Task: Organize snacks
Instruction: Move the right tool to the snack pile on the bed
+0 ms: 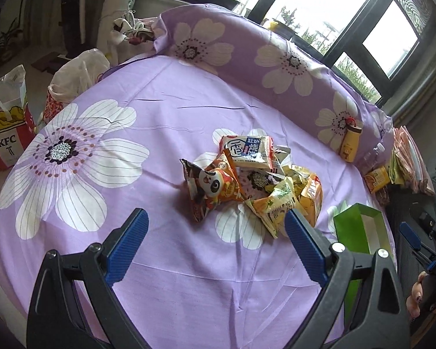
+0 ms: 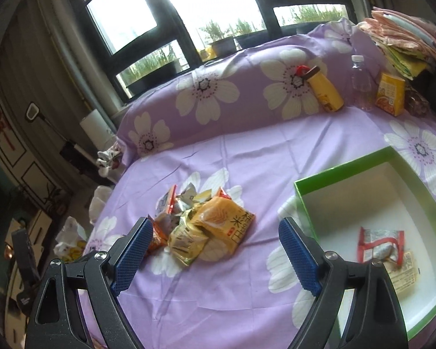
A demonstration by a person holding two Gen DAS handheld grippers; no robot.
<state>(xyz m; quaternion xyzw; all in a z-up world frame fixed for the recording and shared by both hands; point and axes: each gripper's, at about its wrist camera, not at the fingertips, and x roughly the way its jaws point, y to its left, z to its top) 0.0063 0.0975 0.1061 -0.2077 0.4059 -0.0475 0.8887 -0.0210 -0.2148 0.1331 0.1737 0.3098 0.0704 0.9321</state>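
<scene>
A heap of snack packets (image 1: 253, 177) lies mid-table on the purple flowered cloth; the right wrist view shows the same heap (image 2: 200, 226). A panda-print packet (image 1: 212, 189) is at its left side, a large orange packet (image 2: 223, 226) at its right. My left gripper (image 1: 215, 218) hovers open just short of the heap, nothing between its blue pads. My right gripper (image 2: 215, 226) is open too, above the cloth in front of the heap. A green box (image 2: 305, 195) with a white inside stands right of it, holding a red-edged packet (image 2: 380, 244) and a yellow one.
Along the back cloth roll lie a yellow bottle (image 2: 325, 90), a clear bottle (image 2: 360, 81) and an orange carton (image 2: 391, 93). Folded cloths (image 2: 407, 46) are stacked at the far right. A KFC bag (image 1: 5, 136) and a white bag (image 1: 78, 72) stand beyond the table's left edge.
</scene>
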